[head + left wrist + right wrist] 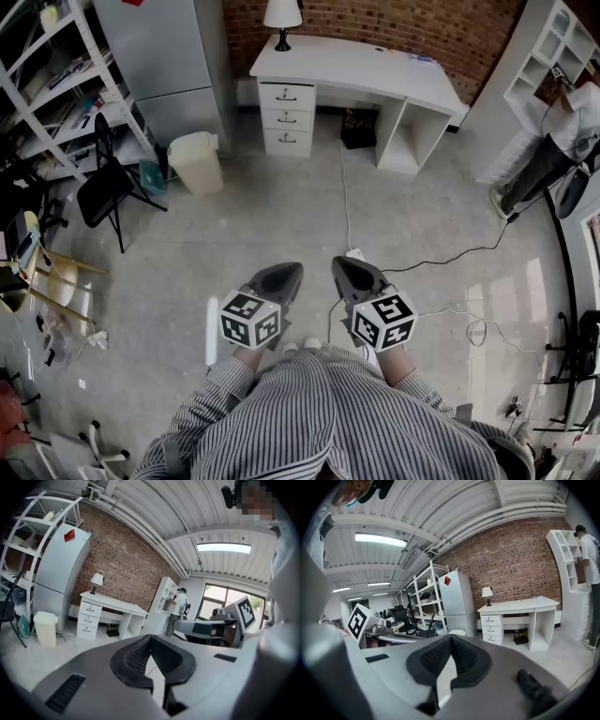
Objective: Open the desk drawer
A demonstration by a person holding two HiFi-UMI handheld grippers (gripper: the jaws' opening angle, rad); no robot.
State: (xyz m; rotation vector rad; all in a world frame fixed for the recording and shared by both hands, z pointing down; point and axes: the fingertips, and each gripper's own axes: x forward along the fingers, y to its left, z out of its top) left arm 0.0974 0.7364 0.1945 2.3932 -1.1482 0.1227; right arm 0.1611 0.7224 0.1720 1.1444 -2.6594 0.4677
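Note:
A white desk [356, 67] stands far ahead against the brick wall, with three shut drawers [286, 118] stacked at its left end. The same desk [110, 603] shows small in the left gripper view, and the desk [520, 605] with its drawers [490, 629] in the right gripper view. My left gripper [283, 275] and right gripper [345, 269] are held side by side close to my body, several steps short of the desk. Both are shut, jaws meeting at the tips, with nothing between them.
A cream bin [196, 161] stands left of the desk beside a grey fridge [164, 56]. A black folding chair [103, 183] and shelving [47, 75] line the left. White and black cables [450, 253] cross the floor. A person [562, 131] stands at the right bookshelf.

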